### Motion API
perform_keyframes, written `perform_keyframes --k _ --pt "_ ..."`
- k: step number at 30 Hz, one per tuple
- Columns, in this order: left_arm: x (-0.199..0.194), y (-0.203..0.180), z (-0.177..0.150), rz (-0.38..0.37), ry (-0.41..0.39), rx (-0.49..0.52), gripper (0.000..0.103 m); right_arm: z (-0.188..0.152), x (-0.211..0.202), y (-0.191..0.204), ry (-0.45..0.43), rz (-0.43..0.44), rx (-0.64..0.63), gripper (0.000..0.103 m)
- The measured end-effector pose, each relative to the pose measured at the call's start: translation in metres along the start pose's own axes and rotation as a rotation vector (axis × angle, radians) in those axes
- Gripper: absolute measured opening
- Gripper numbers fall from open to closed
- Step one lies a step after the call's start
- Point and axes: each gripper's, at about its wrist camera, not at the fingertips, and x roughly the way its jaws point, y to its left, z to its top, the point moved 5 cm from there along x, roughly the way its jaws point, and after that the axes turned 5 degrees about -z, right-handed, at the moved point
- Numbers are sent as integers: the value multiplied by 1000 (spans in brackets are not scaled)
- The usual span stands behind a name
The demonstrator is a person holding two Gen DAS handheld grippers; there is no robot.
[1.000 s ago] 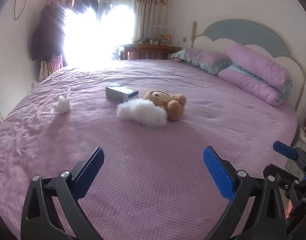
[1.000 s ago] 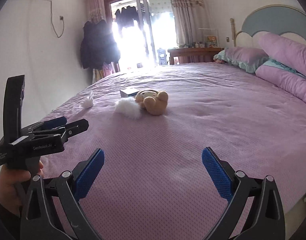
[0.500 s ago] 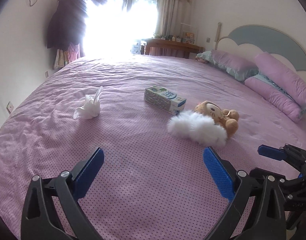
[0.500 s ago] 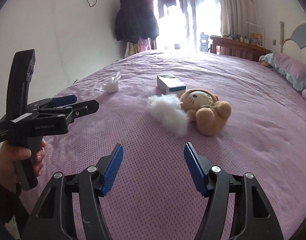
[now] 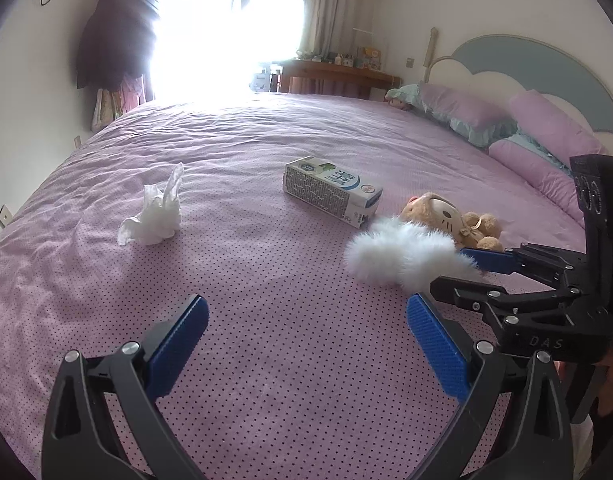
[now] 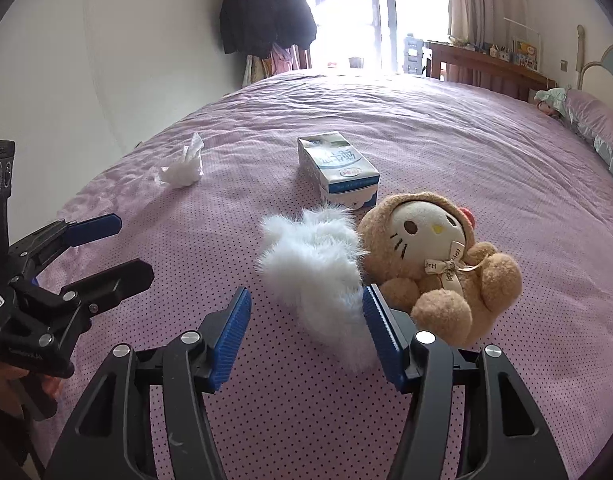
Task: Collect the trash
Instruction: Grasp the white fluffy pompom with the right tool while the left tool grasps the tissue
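1. Right hand-held gripper (image 6: 306,320) released, jaws spread around white fluffy item's (image 6: 312,264) near end on bed (image 6: 486,152).
2. Left hand-held gripper (image 5: 306,328) released, holding nothing.
3. Crumpled tissue (image 5: 154,216) ahead-left of it; milk carton (image 5: 332,192) ahead-right, beyond plush toy (image 6: 434,256).

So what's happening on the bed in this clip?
A person holds a gripper in each hand over a purple bedspread. The right gripper is open, its blue pads either side of a white fluffy piece that lies against a plush toy; nothing is gripped yet. The left gripper is open and empty above bare bedspread. A crumpled tissue and a small carton lie untouched farther up the bed.
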Motion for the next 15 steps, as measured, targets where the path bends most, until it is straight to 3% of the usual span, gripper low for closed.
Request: perform_keyframes --k 4,10,11,13,15 --pt "-3 4 -1 -9 13 -7 99 12 22 7 31 -22 -30 54" --pt "-11 15 0 14 14 -10 99 19 49 19 63 -146 -157 54" --pt "-12 18 0 21 13 -12 99 18 54 21 77 -160 -176 51" --pt "-15 24 1 30 10 -27 99 15 64 27 97 -173 -216 35" --pt "-17 31 1 29 11 -45 99 14 68 26 112 -136 -188 24"
